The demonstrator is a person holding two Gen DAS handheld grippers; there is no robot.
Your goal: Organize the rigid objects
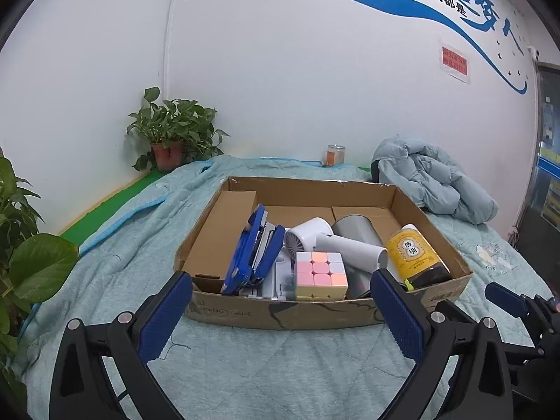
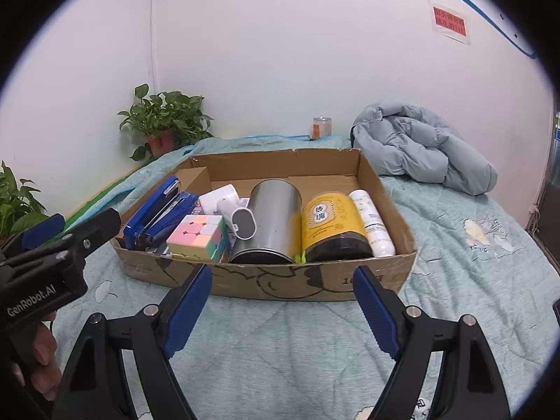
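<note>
A shallow cardboard box (image 1: 280,311) (image 2: 280,285) lies on a pale blue quilt. Inside it, from left to right, are a blue stapler (image 1: 252,255) (image 2: 157,213), a pastel puzzle cube (image 1: 320,274) (image 2: 197,236), a white handheld fan (image 1: 336,241) (image 2: 231,210), a metal can (image 1: 353,227) (image 2: 271,217) on its side, a yellow-labelled jar (image 1: 413,253) (image 2: 332,224) and a white bottle (image 2: 371,224). My left gripper (image 1: 283,301) hangs open just short of the box's front wall, facing the cube. My right gripper (image 2: 283,290) is also open and empty, facing the can.
A bunched pale blue jacket (image 1: 430,182) (image 2: 423,147) lies behind the box on the right. A potted plant (image 1: 171,133) and a small glass jar (image 1: 336,155) stand by the wall. More leaves (image 1: 28,245) crowd the left edge. A hand (image 2: 38,360) holds the left gripper.
</note>
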